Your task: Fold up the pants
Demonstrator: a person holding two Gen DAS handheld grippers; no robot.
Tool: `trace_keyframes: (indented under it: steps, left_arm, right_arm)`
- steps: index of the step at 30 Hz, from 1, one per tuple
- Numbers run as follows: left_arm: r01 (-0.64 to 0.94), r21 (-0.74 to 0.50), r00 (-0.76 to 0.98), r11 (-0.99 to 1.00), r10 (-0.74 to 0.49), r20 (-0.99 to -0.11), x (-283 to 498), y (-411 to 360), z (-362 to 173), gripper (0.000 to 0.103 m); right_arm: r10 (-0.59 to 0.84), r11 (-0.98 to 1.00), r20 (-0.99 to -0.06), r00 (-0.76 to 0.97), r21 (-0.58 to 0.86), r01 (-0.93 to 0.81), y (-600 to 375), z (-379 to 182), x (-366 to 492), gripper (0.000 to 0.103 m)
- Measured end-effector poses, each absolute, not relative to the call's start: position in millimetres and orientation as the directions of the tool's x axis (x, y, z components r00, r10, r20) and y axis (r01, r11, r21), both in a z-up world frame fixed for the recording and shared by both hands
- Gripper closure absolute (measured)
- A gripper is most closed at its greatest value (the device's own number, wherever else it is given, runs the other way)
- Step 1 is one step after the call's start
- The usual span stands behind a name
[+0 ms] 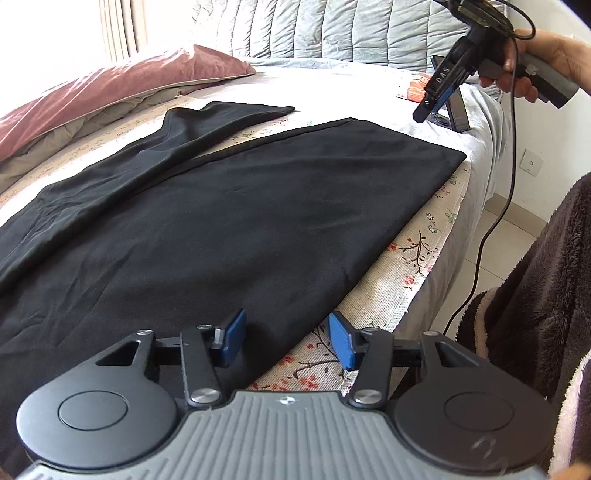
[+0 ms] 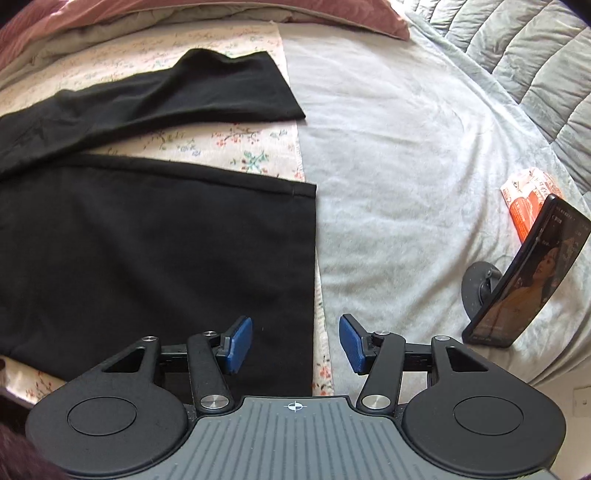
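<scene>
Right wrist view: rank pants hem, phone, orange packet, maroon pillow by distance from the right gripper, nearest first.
From the right gripper:
1. pants hem, just ahead, under the left finger's side.
2. phone, propped on a stand to the right.
3. orange packet, right, behind the phone.
4. maroon pillow, far top edge of the bed.

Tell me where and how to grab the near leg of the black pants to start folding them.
Probably at the near leg's hem corner. It lies flat with a straight edge against the grey blanket, so come from the blanket side, one finger sliding under. The right gripper hangs open over that hem.
</scene>
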State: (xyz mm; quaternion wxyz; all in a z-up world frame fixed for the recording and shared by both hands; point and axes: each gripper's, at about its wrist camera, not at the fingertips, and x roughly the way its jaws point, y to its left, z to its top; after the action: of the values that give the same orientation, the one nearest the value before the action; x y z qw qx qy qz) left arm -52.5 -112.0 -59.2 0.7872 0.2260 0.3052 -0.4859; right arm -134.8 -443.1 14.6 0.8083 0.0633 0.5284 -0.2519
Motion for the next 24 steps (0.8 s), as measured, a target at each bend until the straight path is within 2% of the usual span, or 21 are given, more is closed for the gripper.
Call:
trace_keyframes:
  steps: [2,5,7,9,10,11,13,16,20,24]
  left_arm:
    - [0.899,0.061,0.352,0.433,-0.633,-0.689,-53,-116,-59,0.080]
    - [0.904,0.042,0.335,0.425,-0.645,-0.687,-53,-119,-54,0.088]
    - [0.941,-0.046,0.207,0.335,-0.679,-0.704,-51,-118,-50,0.089]
    - [0.957,-0.115,0.101,0.265,-0.681,-0.726,-51,-119,-46,0.084]
    - [0.959,-0.100,0.113,0.266,-0.680,-0.725,-51,-120,-44,0.073]
    - [0.958,-0.073,0.140,0.279,-0.673,-0.726,-51,-124,-41,0.052]
    - [0.950,-0.048,0.181,0.309,-0.669,-0.721,-42,-129,-32,0.037]
    - [0.939,-0.056,0.197,0.340,-0.664,-0.721,-14,-144,-12,0.036]
    - [0.914,-0.057,0.251,0.402,-0.670,-0.698,40,-176,22,0.025]
    - [0.894,-0.038,0.301,0.447,-0.660,-0.688,99,-222,45,0.019]
  right_arm:
    - [-0.352,0.847,-0.873,0.337,-0.144,0.512,-446,10,-126,0.051]
    - [-0.337,0.819,-0.864,0.373,-0.075,0.568,-451,4,-116,0.051]
    - [-0.314,0.805,-0.857,0.407,-0.013,0.593,-452,2,-110,0.051]
    - [-0.299,0.795,-0.851,0.432,0.028,0.606,-454,1,-103,0.051]
    - [-0.295,0.790,-0.845,0.446,0.047,0.611,-456,1,-98,0.051]
    - [-0.293,0.786,-0.838,0.460,0.063,0.615,-457,1,-94,0.051]
    - [-0.289,0.773,-0.820,0.494,0.104,0.625,-462,1,-87,0.050]
    - [-0.272,0.744,-0.788,0.552,0.191,0.640,-471,-3,-78,0.048]
    - [-0.235,0.716,-0.755,0.612,0.292,0.634,-491,-10,-59,0.048]
    - [-0.165,0.619,-0.688,0.706,0.486,0.617,-521,-30,-48,0.048]
